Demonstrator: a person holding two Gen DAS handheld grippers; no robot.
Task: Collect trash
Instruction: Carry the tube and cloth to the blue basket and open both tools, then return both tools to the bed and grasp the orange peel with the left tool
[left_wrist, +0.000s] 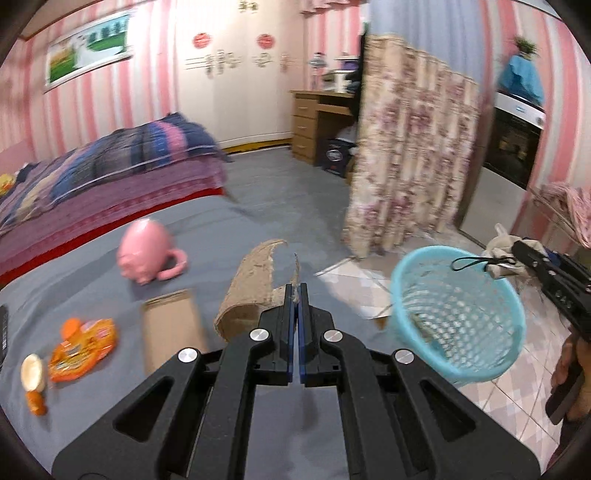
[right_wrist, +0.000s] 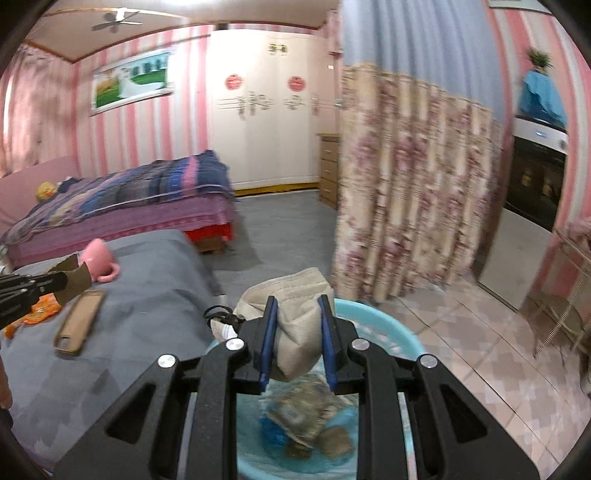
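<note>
My left gripper (left_wrist: 297, 291) is shut on a torn piece of brown cardboard (left_wrist: 255, 288) and holds it above the grey table (left_wrist: 92, 280). My right gripper (right_wrist: 297, 314) is shut on a beige face mask (right_wrist: 291, 328) with a black strap, right over the blue mesh basket (right_wrist: 410, 343). The basket (left_wrist: 458, 314) stands off the table's right edge and holds paper and wrapper scraps (right_wrist: 303, 421). In the left wrist view the right gripper (left_wrist: 546, 273) with the mask (left_wrist: 498, 251) is above the basket's far rim. An orange snack wrapper (left_wrist: 83, 349) and a flat cardboard box (left_wrist: 171, 328) lie on the table.
A pink mug (left_wrist: 147, 251) lies tipped on the table. A cream and orange bottle (left_wrist: 34, 380) lies at the left edge. A bed (left_wrist: 110, 170) stands behind, a floral curtain (left_wrist: 406, 158) to the right, an oven (left_wrist: 513, 147) beyond it. The floor is tiled (left_wrist: 517, 387).
</note>
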